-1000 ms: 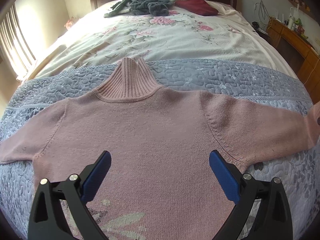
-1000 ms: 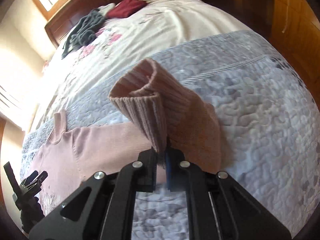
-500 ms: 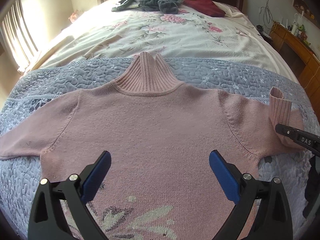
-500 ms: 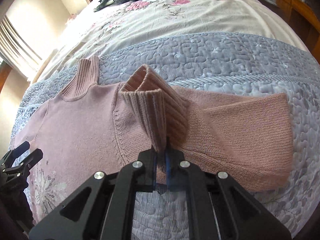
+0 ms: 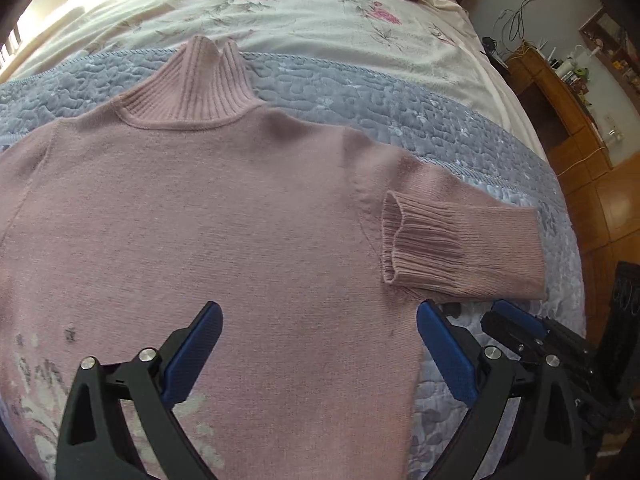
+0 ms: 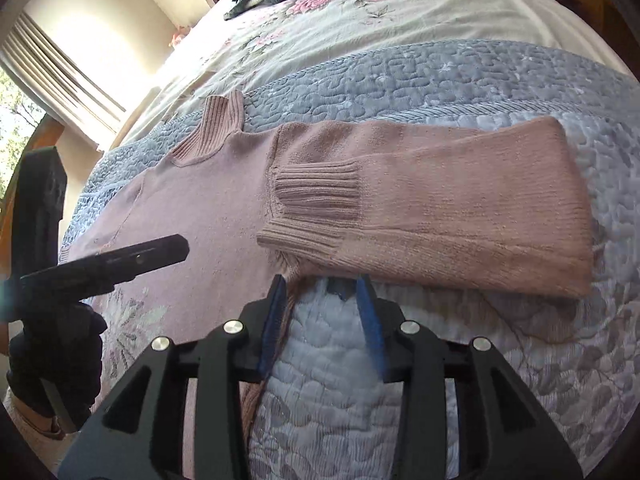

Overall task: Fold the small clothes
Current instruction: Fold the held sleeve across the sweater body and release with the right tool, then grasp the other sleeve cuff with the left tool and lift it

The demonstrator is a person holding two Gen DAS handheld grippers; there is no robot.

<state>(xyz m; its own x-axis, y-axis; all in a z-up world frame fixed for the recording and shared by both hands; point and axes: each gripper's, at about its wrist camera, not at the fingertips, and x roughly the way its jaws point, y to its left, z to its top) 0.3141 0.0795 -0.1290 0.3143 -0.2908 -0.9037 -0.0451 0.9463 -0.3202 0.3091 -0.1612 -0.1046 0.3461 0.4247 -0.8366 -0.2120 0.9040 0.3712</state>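
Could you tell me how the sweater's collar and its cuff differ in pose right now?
The collar lies flat on the grey quilt, beyond the sweater; the cuff rests on the sweater's own sleeve, folded back toward the body. The collar's opening is pressed shut with a notch at its edge; the cuff's opening gapes slightly. Both are ribbed pink knit.
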